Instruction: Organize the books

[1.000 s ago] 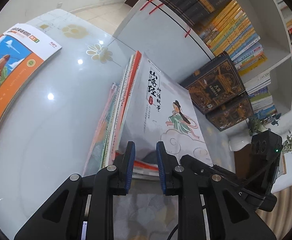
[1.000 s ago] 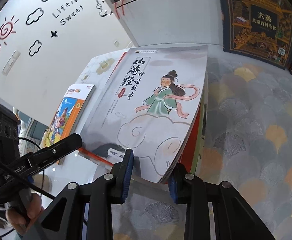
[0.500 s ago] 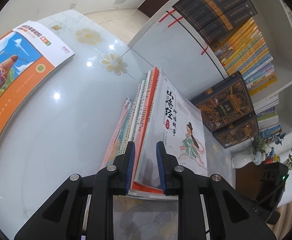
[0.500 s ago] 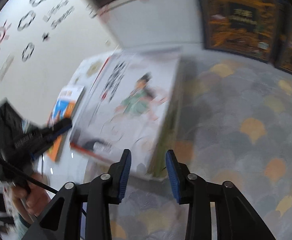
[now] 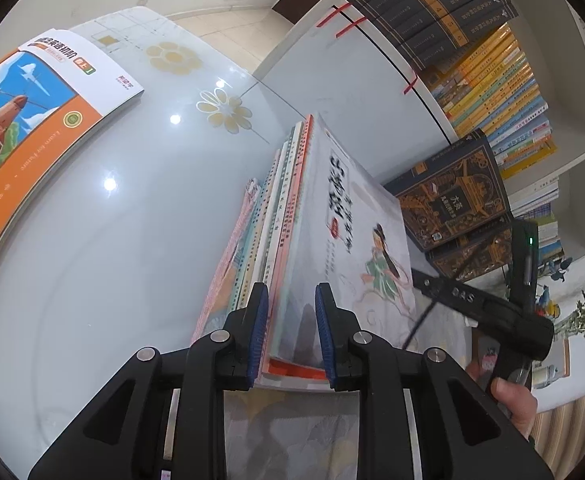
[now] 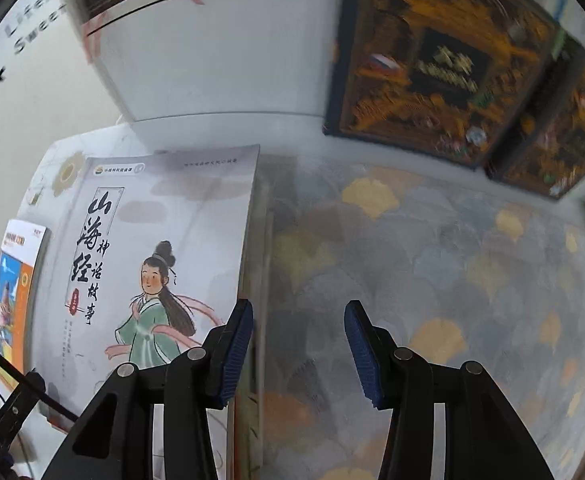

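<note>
Several thin books (image 5: 284,208) stand pressed together on edge, fronted by a grey book with a girl in a green robe (image 5: 352,208) (image 6: 152,260). My left gripper (image 5: 291,330) clamps the near end of this stack. Both blue pads touch it, though the jaws are starting to open. My right gripper (image 6: 298,344) hangs over the patterned mat (image 6: 452,260) just right of the grey book. Its jaws are opening and nothing is between them. Its left finger (image 6: 236,344) sits beside the book's free edge.
An orange and blue book (image 5: 32,128) (image 6: 12,292) lies flat on the glossy white table (image 5: 112,240). Dark ornate boxed sets (image 5: 452,196) (image 6: 444,64) lean against a white bookcase (image 5: 352,64) full of books. A person's hand (image 5: 508,396) holds the right tool.
My right gripper let go of the grey book's corner, opened and swung right over the mat. My left gripper slid onto the stack's near end, and the books now stand steeper.
</note>
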Demonstrator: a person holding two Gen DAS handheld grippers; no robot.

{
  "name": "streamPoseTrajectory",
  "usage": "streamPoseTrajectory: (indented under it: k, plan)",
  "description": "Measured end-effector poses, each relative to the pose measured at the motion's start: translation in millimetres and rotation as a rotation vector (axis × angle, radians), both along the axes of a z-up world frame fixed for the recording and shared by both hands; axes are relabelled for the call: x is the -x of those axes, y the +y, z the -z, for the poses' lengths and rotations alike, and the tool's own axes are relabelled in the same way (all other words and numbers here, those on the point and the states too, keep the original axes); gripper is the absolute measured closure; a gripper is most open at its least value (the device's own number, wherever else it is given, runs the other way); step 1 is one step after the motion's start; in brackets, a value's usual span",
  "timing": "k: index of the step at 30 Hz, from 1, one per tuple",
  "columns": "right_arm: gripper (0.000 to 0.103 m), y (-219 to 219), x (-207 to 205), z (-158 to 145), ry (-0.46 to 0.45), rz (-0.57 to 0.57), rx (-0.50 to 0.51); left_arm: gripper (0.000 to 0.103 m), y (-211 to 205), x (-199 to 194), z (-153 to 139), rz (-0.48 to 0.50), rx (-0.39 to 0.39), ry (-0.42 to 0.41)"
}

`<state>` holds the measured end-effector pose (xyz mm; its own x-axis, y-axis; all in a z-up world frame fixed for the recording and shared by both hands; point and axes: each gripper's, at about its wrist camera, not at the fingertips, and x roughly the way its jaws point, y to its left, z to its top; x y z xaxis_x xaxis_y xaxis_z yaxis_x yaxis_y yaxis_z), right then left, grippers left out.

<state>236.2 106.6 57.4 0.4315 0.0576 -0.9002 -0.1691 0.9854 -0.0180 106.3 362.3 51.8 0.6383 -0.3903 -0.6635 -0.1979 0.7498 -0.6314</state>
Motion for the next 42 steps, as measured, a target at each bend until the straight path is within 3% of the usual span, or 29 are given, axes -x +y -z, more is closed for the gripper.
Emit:
streamPoseTrajectory:
  k: [3,7,12,17,20,23,26,27,28,29,31,35,39,42]
  plan:
    - [0.057,4,9,-3,-0.026,-0.052,0.023,0.079,-3,4,0,0.006,-0.016,0.004]
    - [0.055,-29,28,-2,0.039,-0.033,-0.101,0.079,-2,19,-6,-0.014,-0.028,-0.003]
    - [0.052,-83,105,15,0.081,-0.028,-0.161,0.079,-21,47,-29,0.027,-0.161,-0.020]
    - [0.052,-135,183,-8,-0.052,-0.025,-0.151,0.079,-85,78,-59,0.118,-0.310,-0.077]
    - [0.052,-164,213,-45,-0.182,-0.012,-0.119,0.076,-136,93,-85,0.166,-0.394,-0.143]
    - [0.049,-200,243,-88,-0.326,0.060,-0.099,0.076,-184,106,-116,0.202,-0.430,-0.223]
    - [0.028,-234,274,-116,-0.417,0.180,-0.122,0.062,-232,121,-142,0.199,-0.460,-0.272]
    - [0.018,-241,282,-120,-0.431,0.213,-0.129,0.043,-244,128,-146,0.183,-0.463,-0.273]
    - [0.017,-250,291,-124,-0.439,0.240,-0.142,0.019,-255,134,-149,0.170,-0.456,-0.274]
    - [0.017,-258,299,-127,-0.440,0.252,-0.155,0.012,-268,143,-149,0.168,-0.430,-0.287]
    - [0.017,-270,311,-132,-0.455,0.256,-0.146,0.010,-294,157,-149,0.172,-0.436,-0.306]
    - [0.017,-290,326,-136,-0.488,0.239,-0.071,0.010,-330,159,-148,0.206,-0.495,-0.253]
    - [0.017,-320,337,-139,-0.489,0.240,-0.110,0.010,-351,175,-150,0.151,-0.486,-0.246]
    - [0.017,-339,337,-133,-0.462,0.238,-0.119,0.001,-370,186,-150,0.106,-0.559,-0.246]
